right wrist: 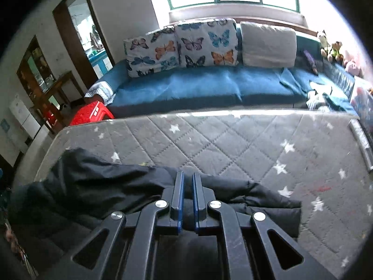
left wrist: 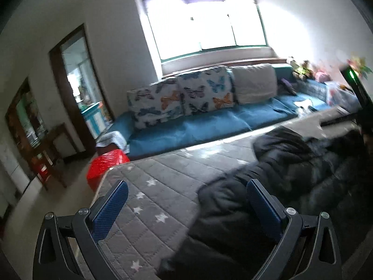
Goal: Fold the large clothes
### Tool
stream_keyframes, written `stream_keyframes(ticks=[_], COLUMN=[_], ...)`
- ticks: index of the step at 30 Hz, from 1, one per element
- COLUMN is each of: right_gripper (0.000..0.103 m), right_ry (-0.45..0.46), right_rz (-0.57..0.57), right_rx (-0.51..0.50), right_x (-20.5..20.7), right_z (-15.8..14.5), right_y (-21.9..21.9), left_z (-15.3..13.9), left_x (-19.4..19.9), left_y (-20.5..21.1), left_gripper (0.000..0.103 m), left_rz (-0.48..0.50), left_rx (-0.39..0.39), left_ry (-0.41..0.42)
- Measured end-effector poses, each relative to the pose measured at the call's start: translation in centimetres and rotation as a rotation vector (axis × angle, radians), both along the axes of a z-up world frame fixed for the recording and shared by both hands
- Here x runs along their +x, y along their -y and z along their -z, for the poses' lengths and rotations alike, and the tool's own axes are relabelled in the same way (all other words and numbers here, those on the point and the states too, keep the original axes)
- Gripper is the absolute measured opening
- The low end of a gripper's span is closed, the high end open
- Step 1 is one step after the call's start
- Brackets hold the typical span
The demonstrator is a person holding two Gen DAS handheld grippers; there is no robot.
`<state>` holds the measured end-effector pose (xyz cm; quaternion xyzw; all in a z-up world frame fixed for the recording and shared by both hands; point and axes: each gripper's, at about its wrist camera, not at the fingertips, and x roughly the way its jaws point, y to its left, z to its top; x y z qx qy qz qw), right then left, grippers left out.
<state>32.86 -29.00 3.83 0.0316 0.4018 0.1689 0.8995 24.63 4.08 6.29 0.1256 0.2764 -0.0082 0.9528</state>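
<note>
A large black padded jacket (left wrist: 291,175) lies bunched on a grey quilted mattress (left wrist: 163,182) with white stars. My left gripper (left wrist: 186,189) is open, its blue pads wide apart, above the jacket's left end; nothing is between the pads. In the right wrist view the jacket (right wrist: 105,186) spreads across the near left of the mattress (right wrist: 233,144). My right gripper (right wrist: 187,175) has its blue pads nearly together over the jacket's far edge; whether fabric is pinched between them is unclear.
A blue sofa (right wrist: 198,86) with butterfly cushions (right wrist: 181,46) runs behind the mattress under a bright window. A red plastic stool (left wrist: 105,165) stands at the mattress's far left corner. A doorway and a wooden table are on the left. Stuffed toys (right wrist: 331,46) sit at the right.
</note>
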Motion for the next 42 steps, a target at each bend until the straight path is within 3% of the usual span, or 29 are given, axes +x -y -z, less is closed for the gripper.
stream_keyframes(ticks=[2,4,6,10,13,21,30,38,42], right_gripper=[0.013,0.039,0.056,0.057,0.057,0.055,0.056,0.058,0.064], right_ry=[0.004,0.006,0.03,0.03,-0.005,-0.046,-0.069,0.018,0.039], right_rz=[-0.023,-0.057,-0.074,-0.052,-0.012,0.038,0.108,0.078,-0.008], right_rx=[-0.005,-0.023,-0.067,-0.191,-0.252,-0.218,-0.182,-0.184,-0.161], right_x=[-1.6,-3.2,-5.0,-7.2,-6.4,-4.1,-3.2,-6.1,-7.4], right_z=[-1.3,-1.9,-2.0,-0.7,1.0,3.6,5.6,1.4,-0.1], right_y=[0.2,0.4,0.8,2.4,3.8,5.1,6.4,5.3,3.5], left_z=[-0.1,0.0,0.2,1.7,3.2,6.6,9.7,5.9,3.0], left_x=[-0.9,-1.9,-2.9,-3.5,-2.8,2.4,10.2,7.9,4.9], left_y=[0.5,0.7,0.6,0.2,-0.5,-0.2,1.2,0.7,1.5], left_gripper=[0.101,0.091,0.085,0.081,0.083,0.076,0.078,0.078,0.088], left_rz=[0.039,0.078,0.101,0.076,0.052,0.048,0.039,0.063,0.123], left_rx=[-0.015,-0.054,-0.084,-0.08,-0.134,-0.157,-0.199,-0.211,-0.22], left_ry=[-0.027,-0.058,-0.075,-0.109,-0.158,-0.216,-0.328,-0.269,-0.214])
